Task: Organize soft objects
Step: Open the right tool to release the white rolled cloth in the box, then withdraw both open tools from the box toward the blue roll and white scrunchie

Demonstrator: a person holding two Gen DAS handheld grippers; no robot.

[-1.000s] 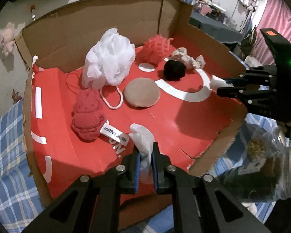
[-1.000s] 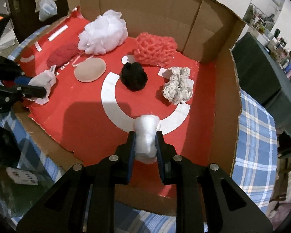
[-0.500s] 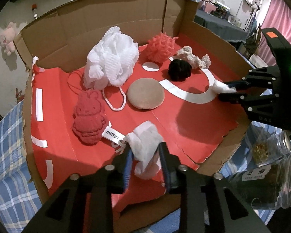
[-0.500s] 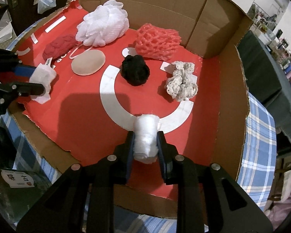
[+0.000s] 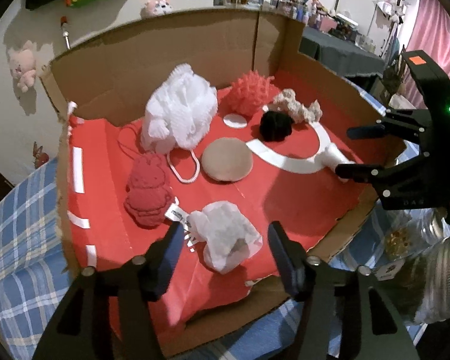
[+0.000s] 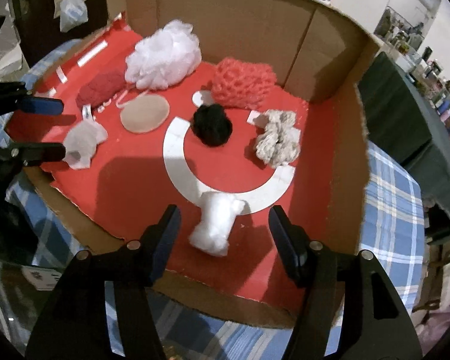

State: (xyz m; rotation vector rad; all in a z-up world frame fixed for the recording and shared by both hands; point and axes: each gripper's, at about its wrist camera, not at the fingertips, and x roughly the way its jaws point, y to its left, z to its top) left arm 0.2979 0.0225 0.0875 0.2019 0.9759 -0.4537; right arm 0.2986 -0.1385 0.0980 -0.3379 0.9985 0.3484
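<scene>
A cardboard box with a red floor holds several soft objects. My left gripper is open around a crumpled white cloth lying on the red floor near the front edge; the cloth also shows in the right wrist view. My right gripper is open around a white cotton wad lying by the white ring mark; the wad also shows in the left wrist view. Further back lie a white bath pouf, a red plush, a tan pad, a black pom-pom, a red mesh sponge and a beige scrunchie.
The box stands on a blue plaid cloth. A glass jar with a metal lid stands outside the box at the lower right of the left wrist view. The box walls rise at the back and right.
Both grippers have opened. The left one let go of the white cloth and the right one let go of the cotton wad; both objects now lie on the red floor.
</scene>
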